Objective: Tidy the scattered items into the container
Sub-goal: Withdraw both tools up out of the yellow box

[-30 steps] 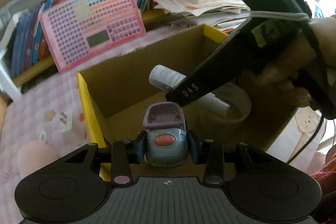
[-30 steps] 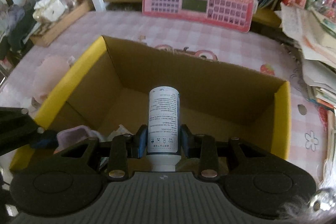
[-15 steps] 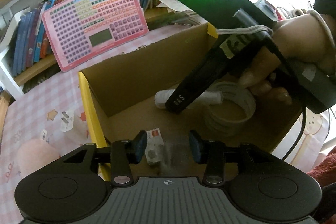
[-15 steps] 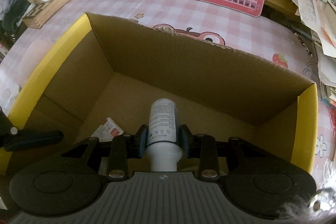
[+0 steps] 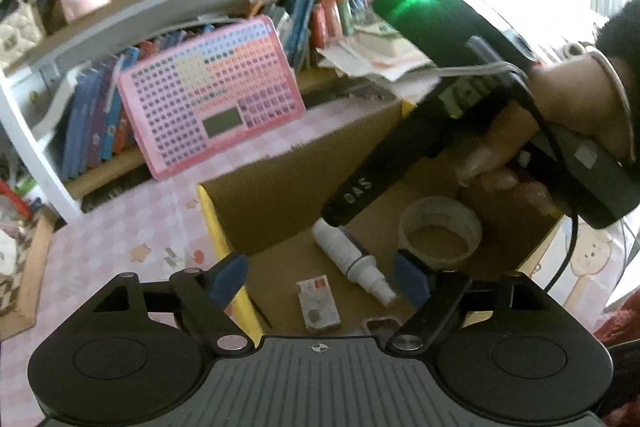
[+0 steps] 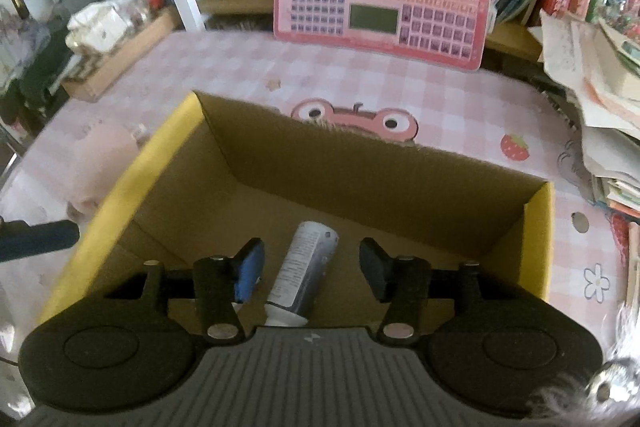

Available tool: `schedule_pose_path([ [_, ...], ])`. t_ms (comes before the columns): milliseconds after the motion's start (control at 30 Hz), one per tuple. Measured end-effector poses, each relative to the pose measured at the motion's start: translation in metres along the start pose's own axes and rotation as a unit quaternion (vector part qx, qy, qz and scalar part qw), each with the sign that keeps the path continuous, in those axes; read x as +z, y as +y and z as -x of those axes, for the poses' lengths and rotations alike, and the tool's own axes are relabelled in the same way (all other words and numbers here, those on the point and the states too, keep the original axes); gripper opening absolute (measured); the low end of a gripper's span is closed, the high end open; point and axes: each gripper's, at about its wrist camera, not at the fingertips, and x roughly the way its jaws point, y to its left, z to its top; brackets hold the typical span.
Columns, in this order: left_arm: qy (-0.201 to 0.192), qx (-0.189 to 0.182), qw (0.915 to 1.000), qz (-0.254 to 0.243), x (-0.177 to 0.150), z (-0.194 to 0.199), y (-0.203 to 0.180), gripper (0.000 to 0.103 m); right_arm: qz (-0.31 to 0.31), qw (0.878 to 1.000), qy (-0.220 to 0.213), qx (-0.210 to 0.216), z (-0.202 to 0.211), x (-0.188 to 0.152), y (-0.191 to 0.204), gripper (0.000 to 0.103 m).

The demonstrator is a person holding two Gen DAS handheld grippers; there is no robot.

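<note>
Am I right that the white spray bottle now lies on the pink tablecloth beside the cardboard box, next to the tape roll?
Not quite: the white spray bottle lies inside the cardboard box, on its floor, next to the tape roll. The left wrist view shows it.

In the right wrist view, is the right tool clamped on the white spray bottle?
No. The right tool is opening, its pads clear of the spray bottle lying on the cardboard box floor.

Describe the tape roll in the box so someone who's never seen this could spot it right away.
Find the yellow-edged cardboard box on the pink checked tablecloth. On its floor lie a white spray bottle, a small card packet and the tape roll. The roll is the only ring: pale, wide and hollow, lying flat.
</note>
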Motion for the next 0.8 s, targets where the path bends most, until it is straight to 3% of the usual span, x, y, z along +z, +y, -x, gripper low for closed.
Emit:
schedule_pose_path([
  [333,-0.029,0.027,0.9980,0.049,-0.010,0.037,0.009,0.083,0.010,0.998,-0.067,-0.013,0.051,-0.028,0.014,0.055],
  [800,-0.029,0.024,0.9960,0.081,-0.024,0.049,0.007,0.085,-0.012,0.996,-0.080,-0.028,0.071,-0.063,0.024,0.055],
])
